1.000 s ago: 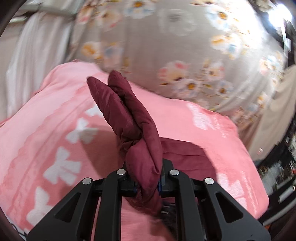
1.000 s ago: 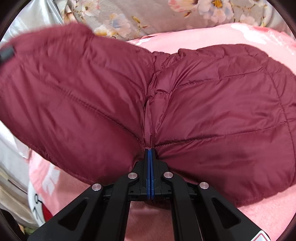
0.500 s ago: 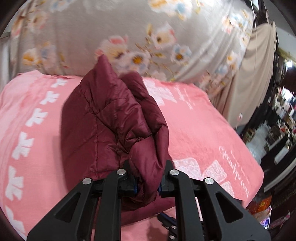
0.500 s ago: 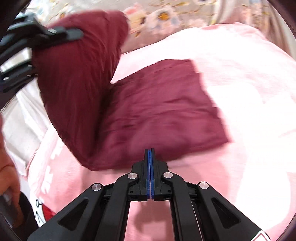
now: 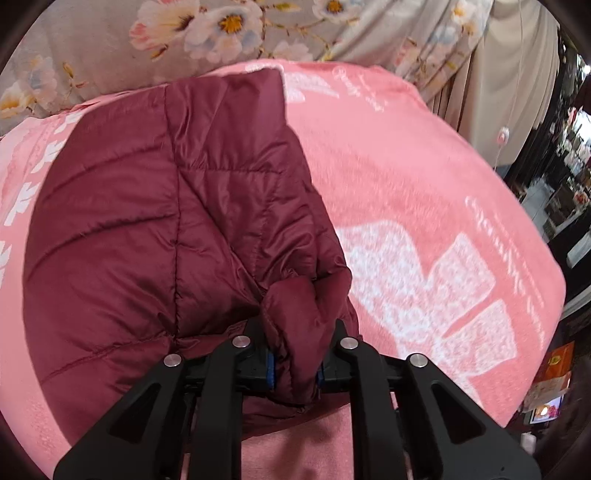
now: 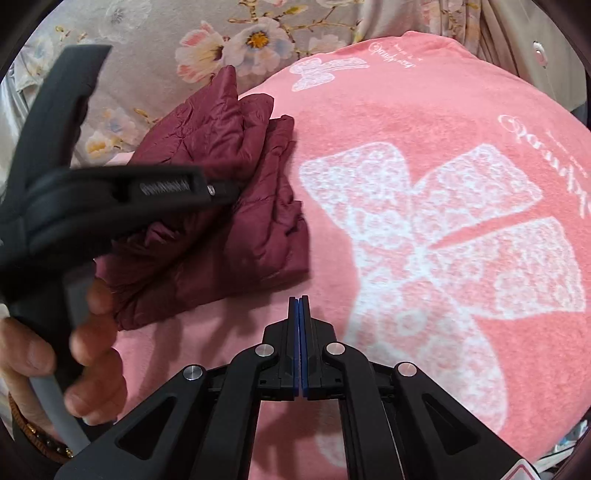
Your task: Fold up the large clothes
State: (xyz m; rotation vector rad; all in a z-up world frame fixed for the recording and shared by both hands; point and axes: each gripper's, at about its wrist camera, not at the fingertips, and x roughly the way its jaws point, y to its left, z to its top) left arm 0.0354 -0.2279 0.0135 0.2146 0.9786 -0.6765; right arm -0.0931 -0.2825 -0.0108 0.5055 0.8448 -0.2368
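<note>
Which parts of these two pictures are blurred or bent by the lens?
Left wrist view: the pink blanket at right is motion-smeared; the maroon jacket stays sharp. Right wrist view: the left gripper and hand are blurred. Both views show fisheye bulging and dark corners.

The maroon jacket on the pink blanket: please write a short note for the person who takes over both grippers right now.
Left gripper: shut on a bunched edge of the maroon puffer jacket, low over the pink blanket.
Right gripper: shut, holds nothing, over bare blanket to the right of the jacket.
Jacket: already folded into a compact, layered bundle lying on the blanket, near the floral bedding.
Done: the main folds, as far as the layers show.
Left: probably lay the held edge down, release it, and press the bundle flat. The underside of the bundle is hidden, so check its neatness.
</note>
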